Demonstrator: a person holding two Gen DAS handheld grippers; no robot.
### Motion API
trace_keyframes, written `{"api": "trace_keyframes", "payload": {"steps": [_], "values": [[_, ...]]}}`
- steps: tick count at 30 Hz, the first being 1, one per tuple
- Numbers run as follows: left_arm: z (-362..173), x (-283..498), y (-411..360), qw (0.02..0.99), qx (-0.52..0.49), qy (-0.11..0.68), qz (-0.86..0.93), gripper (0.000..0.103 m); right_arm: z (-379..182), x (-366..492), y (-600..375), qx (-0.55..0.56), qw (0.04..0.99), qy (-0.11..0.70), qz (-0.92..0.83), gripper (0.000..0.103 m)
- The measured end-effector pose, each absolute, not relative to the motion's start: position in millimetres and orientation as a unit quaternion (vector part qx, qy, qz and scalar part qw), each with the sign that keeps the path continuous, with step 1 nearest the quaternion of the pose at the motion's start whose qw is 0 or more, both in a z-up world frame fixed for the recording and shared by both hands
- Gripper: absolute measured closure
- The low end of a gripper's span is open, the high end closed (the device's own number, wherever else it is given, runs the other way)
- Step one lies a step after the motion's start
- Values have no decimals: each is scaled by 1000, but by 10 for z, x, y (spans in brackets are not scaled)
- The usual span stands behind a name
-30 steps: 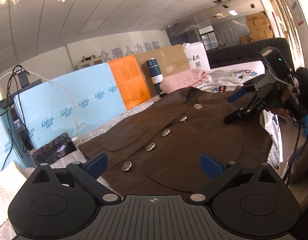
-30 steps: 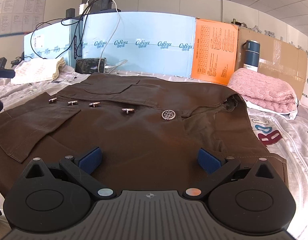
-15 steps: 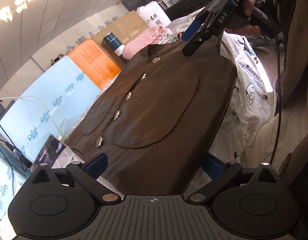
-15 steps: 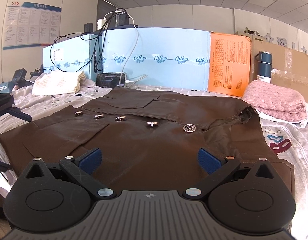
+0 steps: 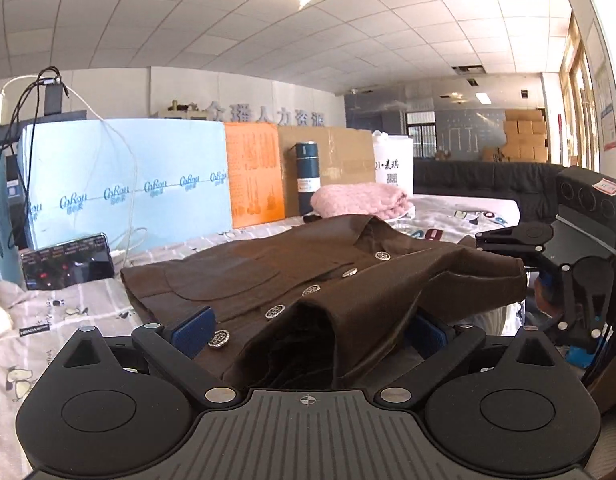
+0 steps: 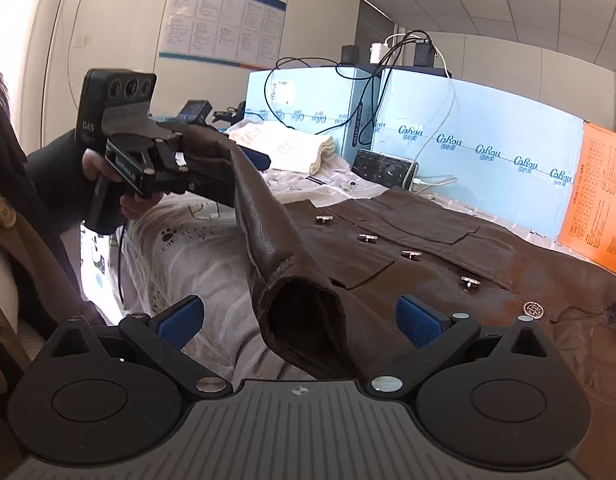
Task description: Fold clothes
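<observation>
A dark brown jacket (image 5: 291,268) with metal buttons lies front-up on the bed sheet (image 5: 59,308); it also shows in the right wrist view (image 6: 448,256). Its near edge is lifted off the bed. My left gripper (image 5: 308,328) has its blue pads wide apart with a raised fold of jacket between them. In the right wrist view the left gripper (image 6: 179,164) has the lifted jacket corner over its fingers. My right gripper (image 6: 299,320) also has its pads wide apart, with a tube-like fold of jacket between them.
A pink folded knit (image 5: 360,204) and a dark blue flask (image 5: 308,176) stand at the back. A phone (image 5: 65,266) lies at the left by light-blue foam boards (image 5: 123,184). A cream towel (image 6: 283,148) lies behind the left gripper.
Both grippers moved to the jacket's near edge, which is now lifted off the bed into a raised fold between them. Before, the jacket lay flat.
</observation>
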State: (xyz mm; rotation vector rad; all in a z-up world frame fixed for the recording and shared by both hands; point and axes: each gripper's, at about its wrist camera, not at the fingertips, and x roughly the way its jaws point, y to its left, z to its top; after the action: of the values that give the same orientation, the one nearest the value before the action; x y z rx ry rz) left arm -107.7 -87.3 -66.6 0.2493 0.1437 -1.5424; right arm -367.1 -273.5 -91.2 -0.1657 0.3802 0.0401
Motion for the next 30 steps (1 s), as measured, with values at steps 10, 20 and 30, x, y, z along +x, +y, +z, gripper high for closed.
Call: {"api": "trace_keyframes", "payload": {"steps": [10,20,30], "values": [[-769,-1099,-878,698,148,62,-698,2,-834,-3474,-3056,4,988,147,46,82],[-641,-1010,-972,660,159,29,-734,62,-815,-3504,-3113,-3,988,150,19,41],[-528,-932,-1086,670,131,13,-730,80,-899,-3716,-3221,-35,976,209,-52,23]]}}
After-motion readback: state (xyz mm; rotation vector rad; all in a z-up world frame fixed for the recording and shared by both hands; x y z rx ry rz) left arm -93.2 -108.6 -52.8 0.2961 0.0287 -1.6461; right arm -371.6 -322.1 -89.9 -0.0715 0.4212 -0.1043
